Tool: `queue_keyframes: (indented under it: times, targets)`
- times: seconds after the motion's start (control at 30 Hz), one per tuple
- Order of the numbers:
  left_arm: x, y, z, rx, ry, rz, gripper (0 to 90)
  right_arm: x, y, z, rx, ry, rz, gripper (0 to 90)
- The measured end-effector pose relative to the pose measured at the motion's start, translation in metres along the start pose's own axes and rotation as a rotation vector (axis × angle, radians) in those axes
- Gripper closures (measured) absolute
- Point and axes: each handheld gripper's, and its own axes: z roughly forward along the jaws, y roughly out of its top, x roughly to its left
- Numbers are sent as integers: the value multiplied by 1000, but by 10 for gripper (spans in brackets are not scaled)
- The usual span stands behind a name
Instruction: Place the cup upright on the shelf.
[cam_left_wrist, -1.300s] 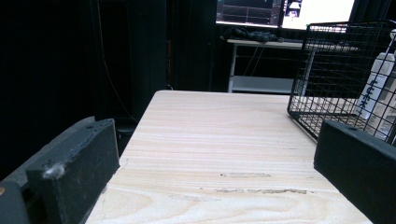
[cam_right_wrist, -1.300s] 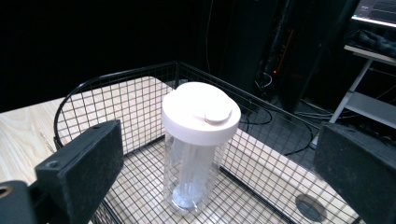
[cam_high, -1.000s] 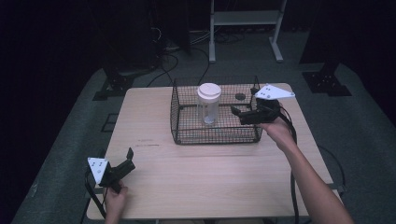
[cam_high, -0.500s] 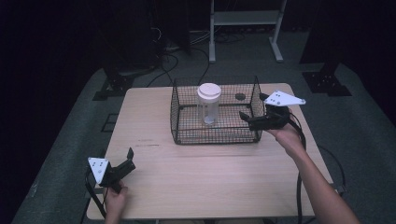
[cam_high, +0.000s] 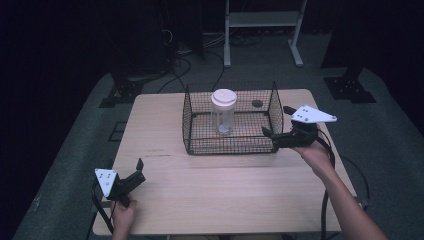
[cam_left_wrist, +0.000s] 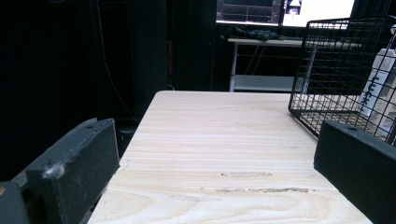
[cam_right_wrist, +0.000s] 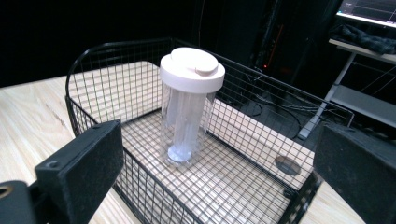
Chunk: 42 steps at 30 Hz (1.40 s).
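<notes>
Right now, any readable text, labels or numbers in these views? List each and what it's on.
None reads clearly.
Dark vertical lettering on the clear bottle in the wire basket, left gripper view: too blurred to read.
Monitors behind the table, left gripper view: lit content too small to read.
White lid: no print visible.

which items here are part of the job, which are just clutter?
Likely in play:
wire basket
lidded clear jar standing upright inside it
right hand-held gripper, open, at the basket's side

Idle or background:
left hand-held gripper, open, near table corner
metal stand behind
</notes>
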Motion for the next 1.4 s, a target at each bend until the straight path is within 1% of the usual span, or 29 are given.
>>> queue_keyframes:
  times: [0.17, 0.23, 0.33, 0.4, 0.67, 0.7, 0.8, 0.83, 0.87, 0.9, 0.97, 1.2, 1.4]
  targets:
    - [0, 0, 0, -1, -5, 1, 0, 3, -6, -7, -8, 7, 7, 13]
    - [0, 0, 0, -1, -4, 2, 0, 5, -11, -10, -2, 6, -2, 13]
    - [0, 0, 0, 0, -2, 1, 0, 5, -14, -12, -5, 11, 13, 13]
    - [0, 0, 0, 0, -2, 1, 0, 6, -18, -15, 0, 6, 7, 13]
    - [0, 0, 0, -2, -2, -1, 0, 7, -30, -27, 15, -7, 8, 13]
    - [0, 0, 0, 0, -2, 1, 0, 8, -33, -30, 16, -9, 11, 13]
    - [0, 0, 0, 2, -2, 7, 0, 8, -38, -32, 21, -10, 10, 13]
    - [0, 0, -1, 0, -3, 5, 0, 9, -42, -35, 19, -18, 15, 13]
    - [0, 0, -1, 0, -3, 5, 0, 9, -42, -35, 19, -18, 15, 13]
    - [0, 0, -1, 1, -3, 5, 0, 9, -46, -37, 19, -23, 25, 13]
    - [0, 0, -1, 1, -2, 4, 0, 8, -49, -39, 23, -23, 27, 13]
    - [0, 0, -1, 2, -1, 10, 0, 9, -57, -45, 23, -33, 38, 13]
    - [0, 0, -1, 2, -3, 8, 0, 10, -67, -50, 27, -40, 58, 13]
